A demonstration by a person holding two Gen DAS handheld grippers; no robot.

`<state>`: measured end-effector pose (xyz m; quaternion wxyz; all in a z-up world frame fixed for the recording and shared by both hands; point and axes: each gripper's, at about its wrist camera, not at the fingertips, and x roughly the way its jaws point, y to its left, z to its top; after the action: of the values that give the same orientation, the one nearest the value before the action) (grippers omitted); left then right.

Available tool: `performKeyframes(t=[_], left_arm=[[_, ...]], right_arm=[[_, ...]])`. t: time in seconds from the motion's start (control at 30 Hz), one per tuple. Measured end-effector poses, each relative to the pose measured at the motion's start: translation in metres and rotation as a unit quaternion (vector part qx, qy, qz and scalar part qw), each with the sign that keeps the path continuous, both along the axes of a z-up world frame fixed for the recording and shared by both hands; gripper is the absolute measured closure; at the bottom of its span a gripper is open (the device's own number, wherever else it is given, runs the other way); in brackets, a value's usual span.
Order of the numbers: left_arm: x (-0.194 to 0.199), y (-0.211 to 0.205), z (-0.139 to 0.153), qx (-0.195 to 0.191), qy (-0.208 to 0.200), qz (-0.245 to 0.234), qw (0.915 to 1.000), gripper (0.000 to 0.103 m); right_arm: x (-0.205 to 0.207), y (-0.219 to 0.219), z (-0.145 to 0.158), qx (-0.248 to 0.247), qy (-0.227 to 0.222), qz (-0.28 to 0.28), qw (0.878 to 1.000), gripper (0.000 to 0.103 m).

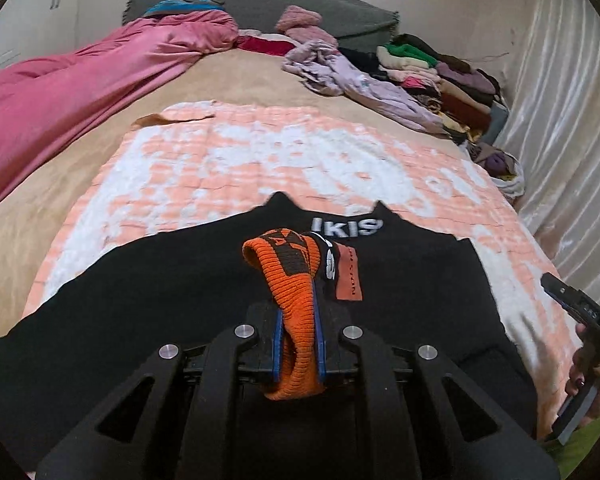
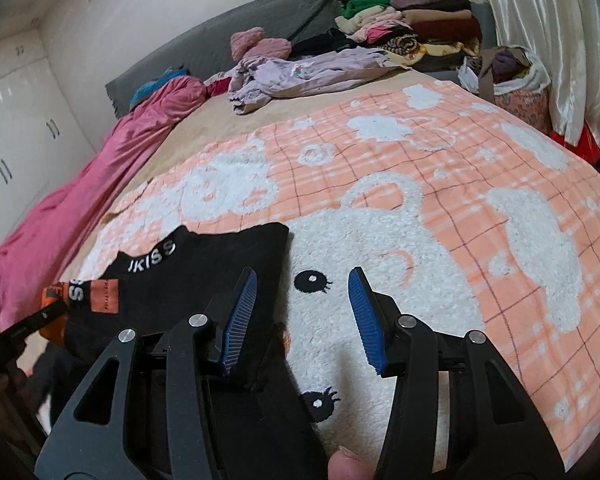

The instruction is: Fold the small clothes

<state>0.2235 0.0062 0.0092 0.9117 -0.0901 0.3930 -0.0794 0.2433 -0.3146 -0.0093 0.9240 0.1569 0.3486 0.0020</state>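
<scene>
The left hand-held gripper [image 1: 296, 316] is clamped on the orange ribbed cuff [image 1: 290, 276] of a black garment [image 1: 180, 300], the knit bunched between its blue pads [image 1: 277, 344] and rising toward 12 o'clock. An orange label [image 1: 349, 274] hangs just beside the cuff at 3 o'clock. The garment lies spread on the peach-and-white blanket [image 1: 240, 160], white lettering on its far hem at 12 o'clock.

The right hand-held gripper [image 2: 302, 292] stands open, its blue pads [image 2: 240, 316] well apart, hovering over the blanket's white bear face [image 2: 360, 280]. The left pad sits above the garment's edge; whether it touches the cloth cannot be told. From this view the black garment [image 2: 204, 264] lies at 9 to 10 o'clock of the gripper, its orange cuff [image 2: 54, 296] at the far left.

Further up the bed [image 1: 228, 76], a pink cover [image 1: 80, 88] lies at 10 o'clock, a lilac garment [image 1: 340, 76] at 1 o'clock, and a pile of folded clothes [image 1: 440, 76] against the curtain [image 1: 560, 100].
</scene>
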Motion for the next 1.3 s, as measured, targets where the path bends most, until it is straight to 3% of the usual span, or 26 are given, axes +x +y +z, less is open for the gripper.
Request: performKeyframes(t=[0.3,0.5,0.7,0.8,0.9,1.0,1.2,1.3], left_arm=[[0.006,0.012,-0.024,-0.006,0.029,0.006,0.9995,0.092],[0.007,0.014,-0.023,-0.008,0.029,-0.001,0.9995,0.092],[0.012,0.029,-0.029,-0.014,0.044,0.015,0.9988,0.086],[0.01,0.043,-0.025,0.006,0.033,0.044,0.9985,0.086],[0.006,0.055,-0.017,0.002,0.022,0.06,0.998,0.086],[0.001,0.048,-0.009,0.006,0.011,0.046,0.9989,0.086],[-0.013,-0.006,-0.011,0.038,0.008,-0.035,0.9987,0.085],[-0.015,-0.021,-0.025,0.066,0.027,-0.052,0.9961,0.073]], right_arm=[[0.008,0.064,-0.007,-0.072,0.002,0.081,0.994,0.062],[0.016,0.096,-0.016,-0.073,0.011,0.138,0.988,0.062],[0.029,0.09,-0.049,-0.088,0.094,0.113,0.985,0.062],[0.027,0.085,-0.049,-0.073,0.097,0.111,0.986,0.063],[0.02,0.083,-0.044,-0.07,0.088,0.112,0.987,0.061],[0.013,0.074,-0.039,-0.046,0.075,0.107,0.99,0.058],[0.004,0.076,-0.022,-0.04,0.039,0.114,0.992,0.058],[0.004,0.089,-0.024,-0.053,0.04,0.136,0.988,0.058]])
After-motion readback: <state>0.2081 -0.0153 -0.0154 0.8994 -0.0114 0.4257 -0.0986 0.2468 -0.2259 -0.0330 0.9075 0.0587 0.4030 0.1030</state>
